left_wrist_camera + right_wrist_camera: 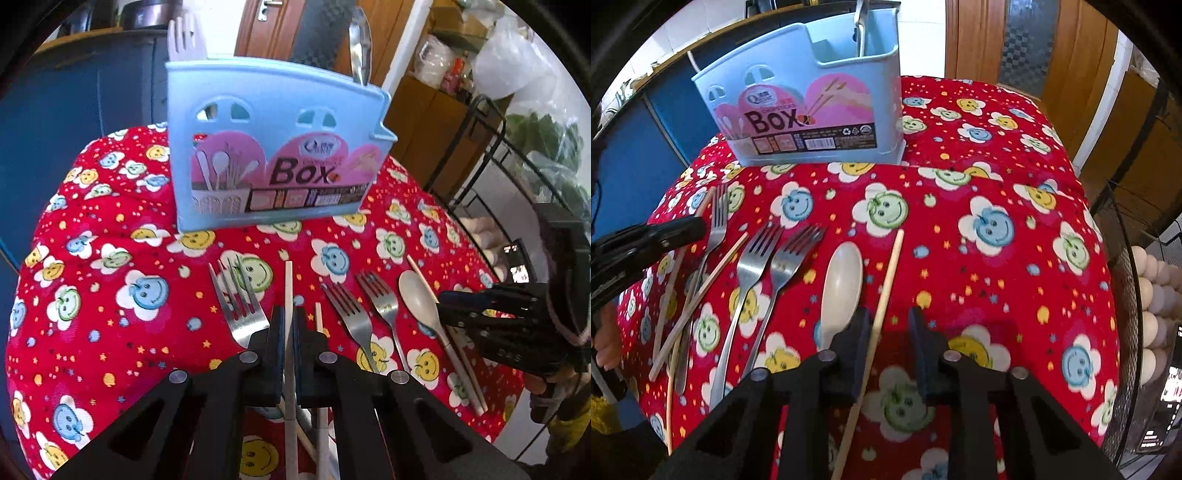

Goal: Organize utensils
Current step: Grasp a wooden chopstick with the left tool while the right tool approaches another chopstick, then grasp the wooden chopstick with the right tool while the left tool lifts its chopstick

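My left gripper (289, 318) is shut on a white chopstick (288, 280) that points toward the blue utensil box (273, 147). The box stands at the back of the red cloth and holds a pale fork (183, 37) and a metal spoon (360, 44). My right gripper (890, 323) is open low over the cloth. A wooden chopstick (888, 288) lies between its jaws, against the left finger (862, 325). A beige spoon (842, 284) lies just to its left. Three metal forks (757, 258) and more chopsticks (713, 273) lie further left.
The red smiley-patterned cloth (997, 147) covers a rounded table that falls away at its edges. A black wire rack with eggs (1152, 295) stands to the right. A blue cabinet (74, 110) and a wooden door (1071, 55) stand behind the table.
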Demonstrator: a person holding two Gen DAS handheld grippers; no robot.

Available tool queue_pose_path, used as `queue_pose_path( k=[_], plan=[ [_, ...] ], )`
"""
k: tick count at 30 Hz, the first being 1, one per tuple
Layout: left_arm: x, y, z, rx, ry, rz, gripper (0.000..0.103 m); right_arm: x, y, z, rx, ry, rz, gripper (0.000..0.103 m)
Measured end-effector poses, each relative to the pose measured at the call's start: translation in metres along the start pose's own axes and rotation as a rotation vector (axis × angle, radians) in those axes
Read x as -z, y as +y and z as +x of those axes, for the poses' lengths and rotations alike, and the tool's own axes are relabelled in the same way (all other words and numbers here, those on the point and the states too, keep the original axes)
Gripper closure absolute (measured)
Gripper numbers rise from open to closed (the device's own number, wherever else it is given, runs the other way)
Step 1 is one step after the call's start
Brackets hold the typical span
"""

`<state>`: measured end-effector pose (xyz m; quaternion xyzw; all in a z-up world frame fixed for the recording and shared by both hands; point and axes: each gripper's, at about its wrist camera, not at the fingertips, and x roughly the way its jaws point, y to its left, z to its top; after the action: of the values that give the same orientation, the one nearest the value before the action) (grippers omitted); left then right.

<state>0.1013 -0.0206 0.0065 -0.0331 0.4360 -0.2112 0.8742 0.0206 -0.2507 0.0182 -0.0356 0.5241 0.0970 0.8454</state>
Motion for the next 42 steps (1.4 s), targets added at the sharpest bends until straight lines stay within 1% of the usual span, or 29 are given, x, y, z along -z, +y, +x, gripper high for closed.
queue_pose_path(
  k=[2, 4, 8, 11, 14, 19, 22, 25, 31, 42],
  plan=[
    [-0.002, 0.003, -0.004, -0.001, -0.013, -0.011, 0.099, -0.005, -0.001, 0.003, 0.0, 0.006, -0.002, 0.083],
    [-0.003, 0.006, -0.009, 0.0, -0.029, -0.021, 0.099, -0.01, -0.002, 0.006, 0.0, 0.007, 0.001, 0.093],
    [-0.006, 0.011, -0.02, 0.004, -0.061, -0.034, 0.099, -0.013, -0.007, 0.005, -0.029, 0.007, 0.033, 0.097],
    [-0.008, 0.01, -0.025, 0.008, -0.084, -0.04, 0.099, -0.012, -0.012, -0.001, -0.067, -0.025, 0.067, 0.097],
    [-0.01, 0.011, -0.032, 0.01, -0.109, -0.047, 0.099, -0.01, -0.014, -0.012, -0.106, -0.077, 0.094, 0.097],
    [-0.014, 0.01, -0.047, 0.024, -0.168, -0.064, 0.099, -0.006, -0.016, -0.037, -0.159, -0.195, 0.12, 0.097],
    [-0.016, 0.01, -0.056, 0.03, -0.205, -0.077, 0.099, -0.002, -0.016, -0.055, -0.188, -0.279, 0.138, 0.097],
    [-0.02, 0.011, -0.065, 0.036, -0.238, -0.087, 0.099, -0.006, -0.011, -0.065, -0.209, -0.342, 0.152, 0.097],
    [-0.028, 0.011, -0.079, 0.037, -0.301, -0.103, 0.099, -0.014, -0.008, -0.085, -0.228, -0.438, 0.159, 0.097],
    [-0.05, 0.014, -0.098, 0.029, -0.397, -0.127, 0.099, -0.031, -0.007, -0.11, -0.244, -0.561, 0.161, 0.097]
  ],
)
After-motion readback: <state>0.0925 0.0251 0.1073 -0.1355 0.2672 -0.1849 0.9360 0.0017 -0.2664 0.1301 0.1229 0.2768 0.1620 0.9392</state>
